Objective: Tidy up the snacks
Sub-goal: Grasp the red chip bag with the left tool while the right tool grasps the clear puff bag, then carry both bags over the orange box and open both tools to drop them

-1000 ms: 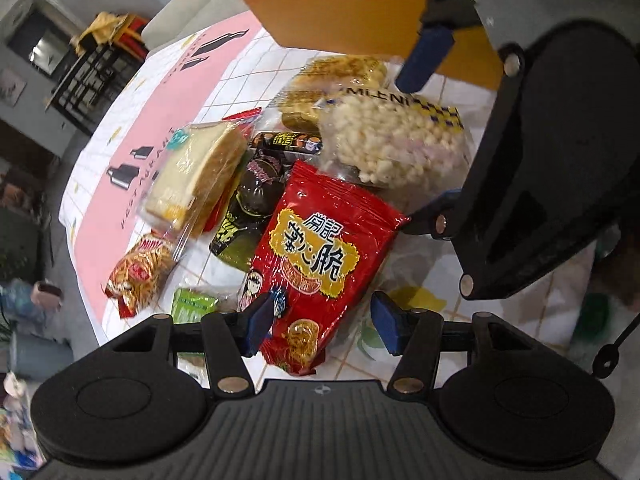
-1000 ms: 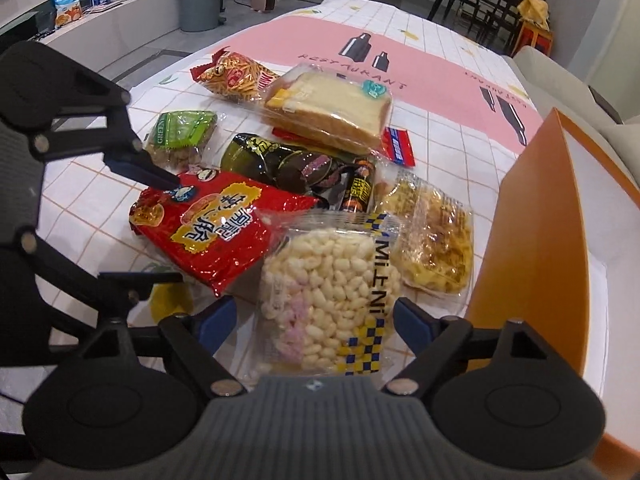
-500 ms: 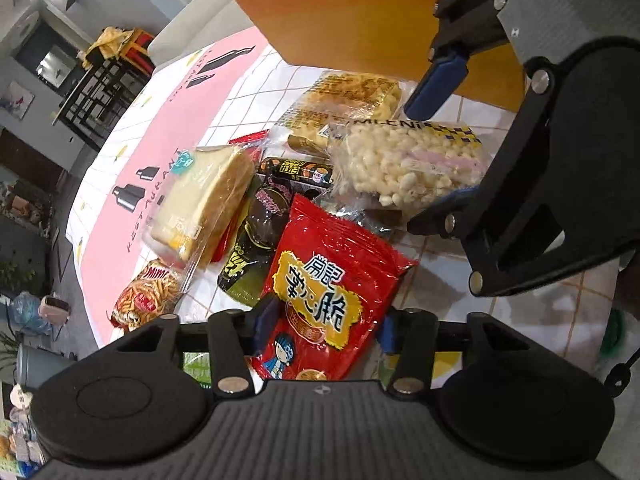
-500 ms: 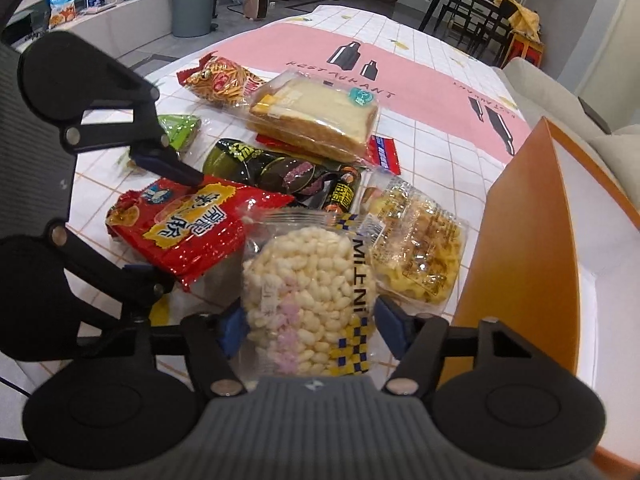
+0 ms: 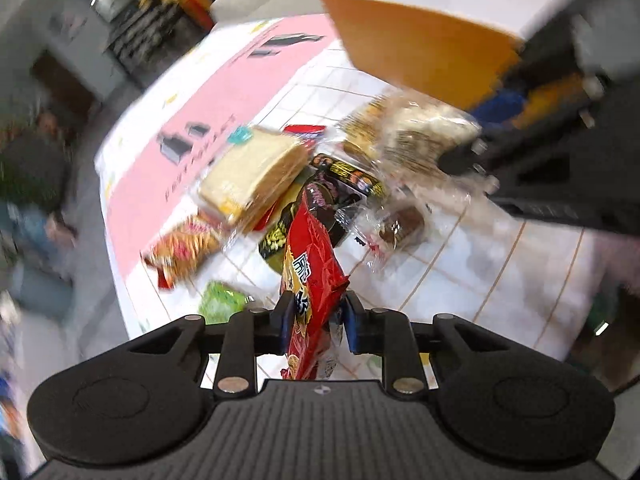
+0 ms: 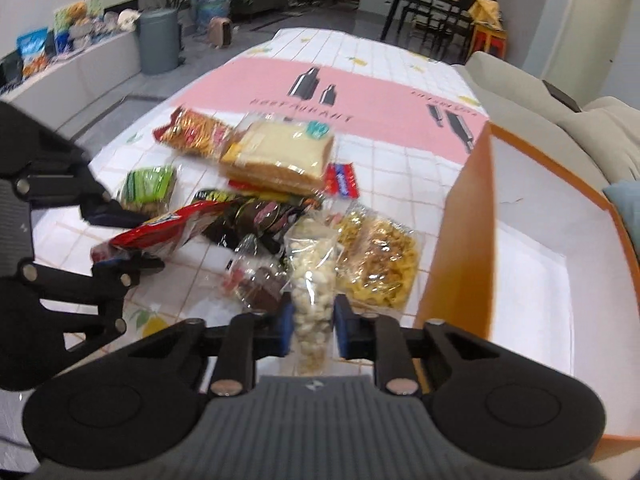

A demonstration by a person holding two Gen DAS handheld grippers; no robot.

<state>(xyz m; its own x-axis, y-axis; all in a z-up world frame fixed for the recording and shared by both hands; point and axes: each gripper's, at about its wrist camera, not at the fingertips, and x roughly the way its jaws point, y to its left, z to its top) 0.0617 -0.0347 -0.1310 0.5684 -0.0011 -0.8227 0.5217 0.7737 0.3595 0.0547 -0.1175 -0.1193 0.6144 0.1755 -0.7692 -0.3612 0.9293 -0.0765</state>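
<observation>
We hold the red snack bag [image 5: 310, 264] pinched in the left claw [image 5: 314, 318] and the clear puffed-snack bag [image 6: 312, 280] pinched in the right claw [image 6: 310, 326], each gripped at its near end so it hangs clear of the surface [image 6: 384, 168]. The open orange box [image 6: 532, 248] just beside the pile is the likely destination.

Red snack bag [image 5: 310, 256], orange box [image 6: 460, 248] with white inside, pink-banded white grid tablecloth [image 6: 360, 92].

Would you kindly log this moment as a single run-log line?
left gripper: shut on red snack bag | right gripper: shut on puffed-snack bag | orange box: open, empty inside where visible
</observation>
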